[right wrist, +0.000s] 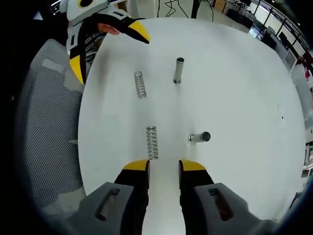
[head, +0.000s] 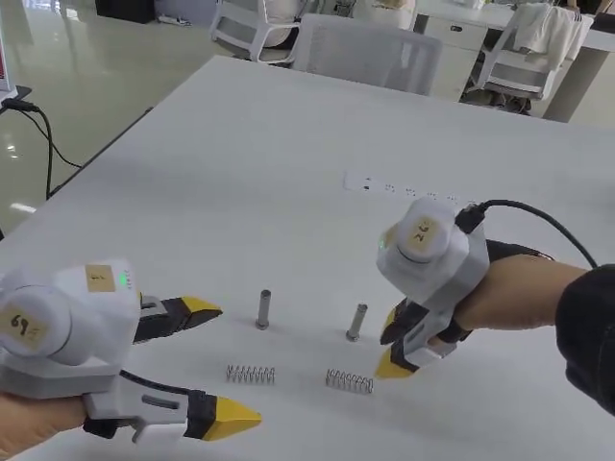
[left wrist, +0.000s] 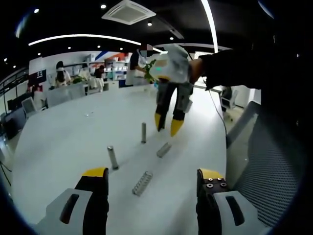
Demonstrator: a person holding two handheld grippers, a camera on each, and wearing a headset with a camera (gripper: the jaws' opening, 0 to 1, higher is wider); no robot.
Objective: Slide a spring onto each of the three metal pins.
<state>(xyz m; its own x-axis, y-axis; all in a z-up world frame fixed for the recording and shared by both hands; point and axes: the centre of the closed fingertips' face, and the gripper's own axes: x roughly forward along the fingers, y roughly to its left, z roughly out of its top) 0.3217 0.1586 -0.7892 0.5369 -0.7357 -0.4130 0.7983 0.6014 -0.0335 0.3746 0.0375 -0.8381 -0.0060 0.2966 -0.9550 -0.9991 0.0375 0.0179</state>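
1. Table [head: 288, 144]: big white top, mostly bare. A pwr strip [head: 404, 188] lies well back from the work.
2. L gripper [head: 216, 363]: low at your near left, jaws spread wide, nothing in them, aimed roughly at the L spring [head: 251, 374].
3. R gripper [head: 392, 346]: tips angled down just beside the R spring [head: 349, 381]. Jaws stand at a narrow gap w/ nothing between them.
4. Pins: you've got two here, the L pin [head: 263, 309] and the R pin [head: 356, 323]. Both are upright, set apart from each other, and neither has a spring on it.
5. Springs: two, lying flat, each just on your side of its pin.
6. Step: looks like the 1st pick, since no pin is loaded yet. In the R gripper view the R spring sits just ahead of the tips, nearer one jaw than centred. Next move prob. needs a small sideways shift to straddle the coil, a light pinch near one end, then a tilt to vertical to drop the bore over the R pin.
7. Room: open surface all round the pins. The table edge and a mesh chair [right wrist: 44, 122] are on your side, so a nudged spring could roll off there. Can't tell if the pins are fixed, so approach from above and don't brush them.
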